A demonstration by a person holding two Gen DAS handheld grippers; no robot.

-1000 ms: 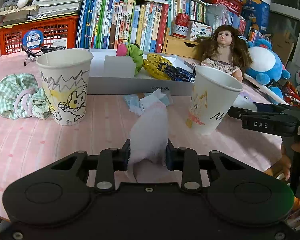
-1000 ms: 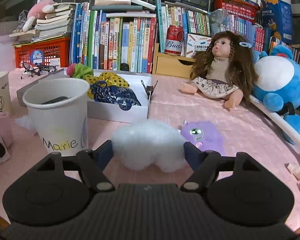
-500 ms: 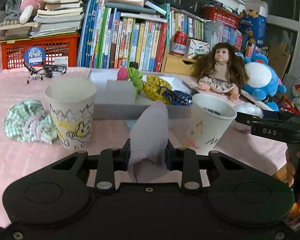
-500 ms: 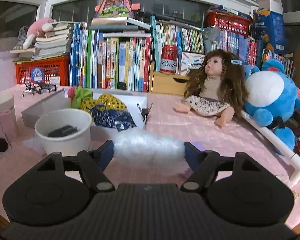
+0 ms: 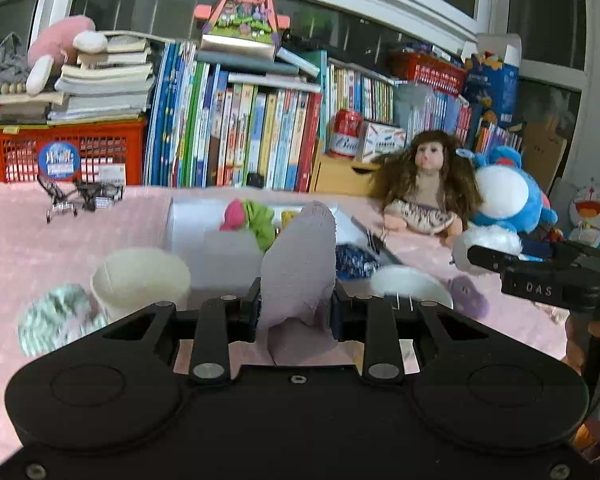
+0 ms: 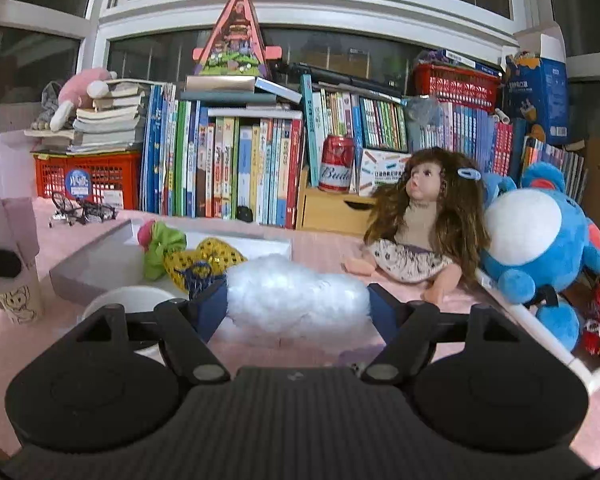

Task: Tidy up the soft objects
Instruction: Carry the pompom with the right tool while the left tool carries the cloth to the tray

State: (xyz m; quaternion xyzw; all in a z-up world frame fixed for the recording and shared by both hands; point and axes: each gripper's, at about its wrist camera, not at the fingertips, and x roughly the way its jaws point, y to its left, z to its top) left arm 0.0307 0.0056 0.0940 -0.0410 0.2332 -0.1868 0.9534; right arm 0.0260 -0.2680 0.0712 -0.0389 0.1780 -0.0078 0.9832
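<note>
Carry step, both hands loaded. Left gripper (image 5: 296, 302) is clenched on a pale mauve cloth (image 5: 300, 264) that stands up between its pads; right gripper (image 6: 296, 306) squeezes a white cotton puff (image 6: 296, 296) from both sides. Both items hang in the air above the pink tablecloth (image 5: 60, 232).

Likely next: bring each piece over a paper cup and let go inside. The cat-doodle cup (image 5: 142, 280) sits just below and left of the cloth; the second white cup (image 5: 410, 286) is low right, near the puff. Needs centring over the rim first, since soft stuff can snag on the edge or tip a light cup.

Surface is cluttered: white box (image 6: 96, 260) holding fabric bits, green checked cloth (image 5: 56, 320), small purple plush (image 5: 466, 296). Behind: doll (image 6: 424, 224), blue plush (image 6: 540, 236), row of books (image 6: 228, 168), red crate (image 6: 88, 178), window.
</note>
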